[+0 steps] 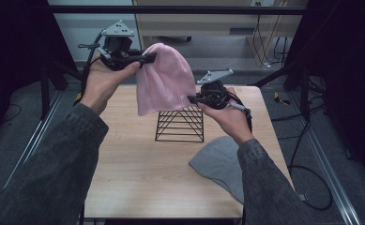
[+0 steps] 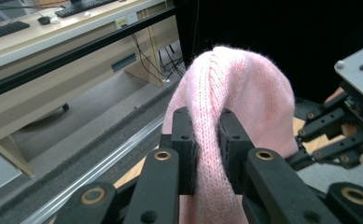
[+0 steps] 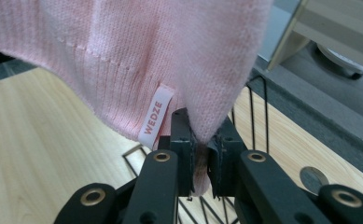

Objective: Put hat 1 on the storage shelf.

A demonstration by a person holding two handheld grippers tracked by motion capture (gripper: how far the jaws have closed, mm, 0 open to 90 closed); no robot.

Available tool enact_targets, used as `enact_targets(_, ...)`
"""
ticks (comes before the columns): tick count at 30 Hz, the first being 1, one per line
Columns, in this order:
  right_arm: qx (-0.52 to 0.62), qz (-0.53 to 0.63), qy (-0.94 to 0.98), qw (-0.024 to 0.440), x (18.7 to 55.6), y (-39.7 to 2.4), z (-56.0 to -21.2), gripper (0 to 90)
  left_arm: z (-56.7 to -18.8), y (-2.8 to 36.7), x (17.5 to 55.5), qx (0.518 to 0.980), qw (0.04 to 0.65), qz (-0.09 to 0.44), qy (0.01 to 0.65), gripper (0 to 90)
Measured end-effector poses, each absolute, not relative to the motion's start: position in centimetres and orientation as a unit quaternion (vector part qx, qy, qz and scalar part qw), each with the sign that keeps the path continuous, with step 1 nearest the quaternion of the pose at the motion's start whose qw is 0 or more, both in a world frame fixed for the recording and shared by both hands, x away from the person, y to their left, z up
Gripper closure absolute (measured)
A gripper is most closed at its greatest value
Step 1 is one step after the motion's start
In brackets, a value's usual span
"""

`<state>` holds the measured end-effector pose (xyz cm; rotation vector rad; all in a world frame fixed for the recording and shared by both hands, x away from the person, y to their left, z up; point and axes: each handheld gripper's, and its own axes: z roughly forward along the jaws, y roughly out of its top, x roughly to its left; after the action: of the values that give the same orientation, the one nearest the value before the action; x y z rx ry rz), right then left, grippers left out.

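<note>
A pink knitted beanie (image 1: 163, 79) hangs in the air over the wooden table (image 1: 133, 154), stretched between both grippers. My left gripper (image 1: 145, 58) is shut on its upper left edge, and the pink knit (image 2: 235, 93) bulges up between the black pads (image 2: 184, 140). My right gripper (image 1: 193, 99) is shut on the lower right corner of the beanie (image 3: 137, 56), beside a small white label (image 3: 157, 116). Right under the beanie a black wire rack (image 1: 181, 124) stands on the table. A grey beanie (image 1: 220, 164) lies flat at the table's right front.
Black frame bars (image 1: 171, 9) cross at the back, and cables (image 1: 307, 164) trail over the floor on the right. A desk with keyboards (image 2: 39, 23) stands beyond the table. The left half of the tabletop is bare wood.
</note>
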<state>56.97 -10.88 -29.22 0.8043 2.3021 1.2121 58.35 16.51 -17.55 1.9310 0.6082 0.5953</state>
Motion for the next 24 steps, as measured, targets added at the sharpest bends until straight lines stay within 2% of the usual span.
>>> enact_targets(2, 0.296, 0.428, 0.826, 0.216, 57.5, -11.0, -29.6, 81.9, -18.1, 16.1, 59.4, 0.793, 0.501, 0.234, 0.255, 79.4)
enact_targets(10, 0.321, 0.420, 0.818, 0.228, 58.8, -12.1, -30.9, 81.9, -19.9, 14.5, 61.7, 0.786, 0.514, 0.240, 0.246, 79.2)
enact_targets(24, 0.329, 0.416, 0.814, 0.237, 58.9, -12.0, -33.2, 81.7, -21.8, 13.5, 62.9, 0.786, 0.510, 0.246, 0.246, 78.3)
